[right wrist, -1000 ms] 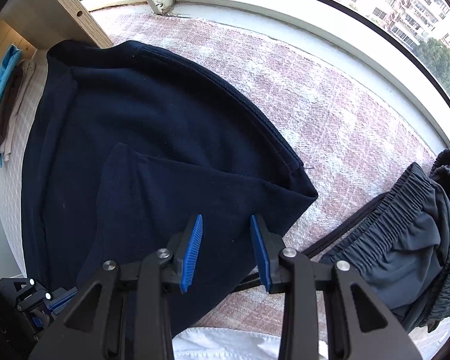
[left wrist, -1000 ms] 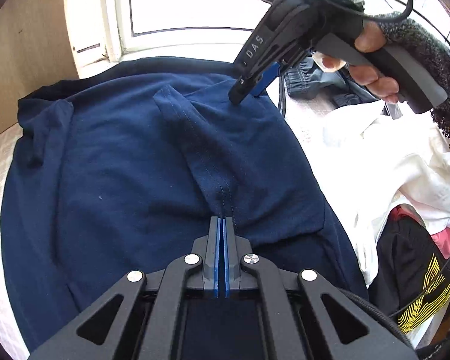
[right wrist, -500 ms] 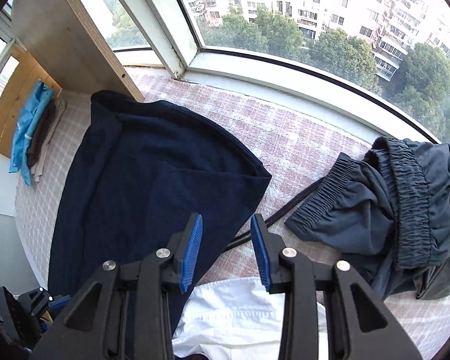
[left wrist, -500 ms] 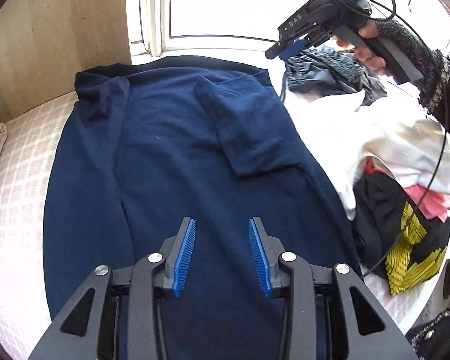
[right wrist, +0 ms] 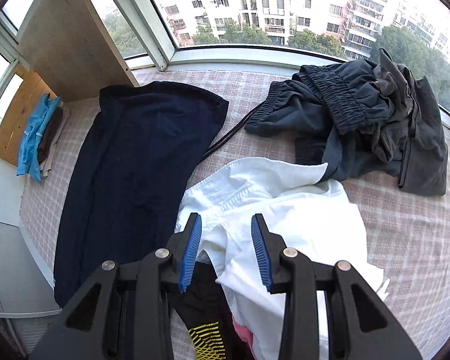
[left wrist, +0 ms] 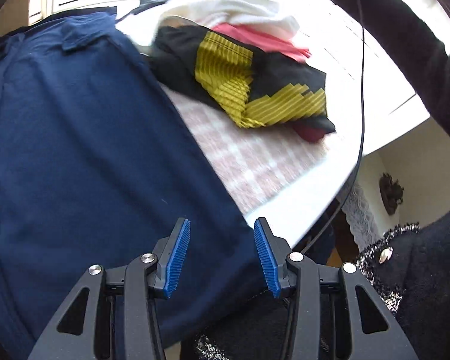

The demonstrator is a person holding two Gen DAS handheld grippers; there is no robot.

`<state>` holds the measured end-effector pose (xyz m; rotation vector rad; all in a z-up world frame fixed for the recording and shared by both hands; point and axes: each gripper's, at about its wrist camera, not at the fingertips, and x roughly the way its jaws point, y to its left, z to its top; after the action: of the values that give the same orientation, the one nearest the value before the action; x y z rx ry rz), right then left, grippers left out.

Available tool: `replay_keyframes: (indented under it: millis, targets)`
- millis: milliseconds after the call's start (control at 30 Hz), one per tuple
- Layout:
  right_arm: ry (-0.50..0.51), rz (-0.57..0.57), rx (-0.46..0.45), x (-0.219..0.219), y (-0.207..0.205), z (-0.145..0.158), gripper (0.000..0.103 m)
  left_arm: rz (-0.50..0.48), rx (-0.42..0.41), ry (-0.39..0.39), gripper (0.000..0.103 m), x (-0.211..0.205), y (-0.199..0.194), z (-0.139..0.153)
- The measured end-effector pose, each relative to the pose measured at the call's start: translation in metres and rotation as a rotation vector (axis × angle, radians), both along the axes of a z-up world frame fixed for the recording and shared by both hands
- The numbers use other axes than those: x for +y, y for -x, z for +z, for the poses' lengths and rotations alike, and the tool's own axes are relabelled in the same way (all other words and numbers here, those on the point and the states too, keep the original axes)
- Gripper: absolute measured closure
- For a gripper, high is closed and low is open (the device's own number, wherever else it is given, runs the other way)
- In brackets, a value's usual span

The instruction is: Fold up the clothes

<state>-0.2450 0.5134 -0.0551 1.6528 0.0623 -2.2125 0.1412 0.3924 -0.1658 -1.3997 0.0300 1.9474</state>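
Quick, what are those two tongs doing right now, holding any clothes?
Left tongs: open, holding nothing, above the navy garment.
Right tongs: open, holding nothing, above the white garment.

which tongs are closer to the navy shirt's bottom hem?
Left. Left tongs hang over the navy shirt near its hem; right tongs hang over the white garment beside it.

Navy garment point(right wrist: 129, 177) lies spread flat and long on the checked surface, one sleeve point(left wrist: 84, 34) folded inward across its top. White garment point(right wrist: 273, 198) lies crumpled just beside it, overlapping a black piece with yellow stripes point(left wrist: 240, 90) and a pink piece point(left wrist: 261, 42). Dark grey shorts point(right wrist: 360, 114), elastic waistbands showing, sit heaped near the window, drawstring trailing toward the navy garment.
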Motion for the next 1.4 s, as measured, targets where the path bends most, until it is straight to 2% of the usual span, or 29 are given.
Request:
replay_keyframes:
  millis: [133,200,300,433,467,500,567,633,700,800,867,1067,1133,1333,1367,1400]
  targets:
    - [-0.012,-0.011,-0.01,0.012,-0.046,-0.002,0.069,-0.109,0.088,0.093,0.06,0.035,-0.05,-0.011]
    - [-0.013,-0.014,-0.01,0.015,-0.061,-0.003,0.069,-0.14,0.136,0.14,0.06,0.048,-0.062,-0.018]
    - [-0.019,-0.022,-0.008,0.022,-0.077,0.0,0.069,-0.137,0.203,0.207,0.059,0.06,-0.065,-0.026]
    - [-0.012,-0.032,-0.011,0.028,-0.083,0.003,0.069,-0.133,0.258,0.233,0.061,0.064,-0.065,-0.025]
    - [-0.006,-0.032,-0.01,0.028,-0.081,0.004,0.069,-0.141,0.256,0.229,0.064,0.063,-0.065,-0.024]
    - [0.007,-0.031,-0.013,0.026,-0.076,0.005,0.069,-0.154,0.238,0.21,0.077,0.062,-0.065,-0.023]
    - [0.043,-0.032,-0.023,0.019,-0.064,0.007,0.069,-0.147,0.148,0.132,0.098,0.051,-0.059,-0.023]
    - [0.076,-0.024,-0.037,0.005,-0.045,0.004,0.068,-0.097,0.085,0.066,0.098,0.035,-0.054,-0.024]
    - [0.086,-0.013,-0.033,-0.016,-0.023,-0.001,0.064,-0.054,0.065,0.018,0.098,0.021,-0.047,-0.019]
    - [0.112,-0.012,-0.037,-0.051,0.023,-0.024,0.063,0.037,0.038,-0.072,0.098,-0.005,-0.036,-0.003]
    - [0.104,-0.021,-0.054,-0.07,0.05,-0.044,0.063,0.092,0.03,-0.105,0.098,-0.024,-0.029,0.007]
    - [0.09,-0.052,-0.114,-0.114,0.119,-0.101,0.063,0.211,0.032,-0.12,0.098,-0.066,-0.014,0.02]
    - [0.089,-0.059,-0.135,-0.123,0.131,-0.113,0.063,0.24,0.028,-0.124,0.098,-0.074,-0.01,0.019]
    - [-0.024,-0.052,-0.15,-0.146,0.141,-0.132,0.063,0.277,0.019,-0.125,0.098,-0.086,-0.003,0.015]
    - [-0.038,-0.044,-0.145,-0.15,0.141,-0.132,0.068,0.277,0.021,-0.114,0.098,-0.086,-0.003,0.016]
    - [-0.057,-0.038,-0.144,-0.153,0.14,-0.132,0.079,0.279,0.023,-0.099,0.098,-0.086,-0.003,0.016]
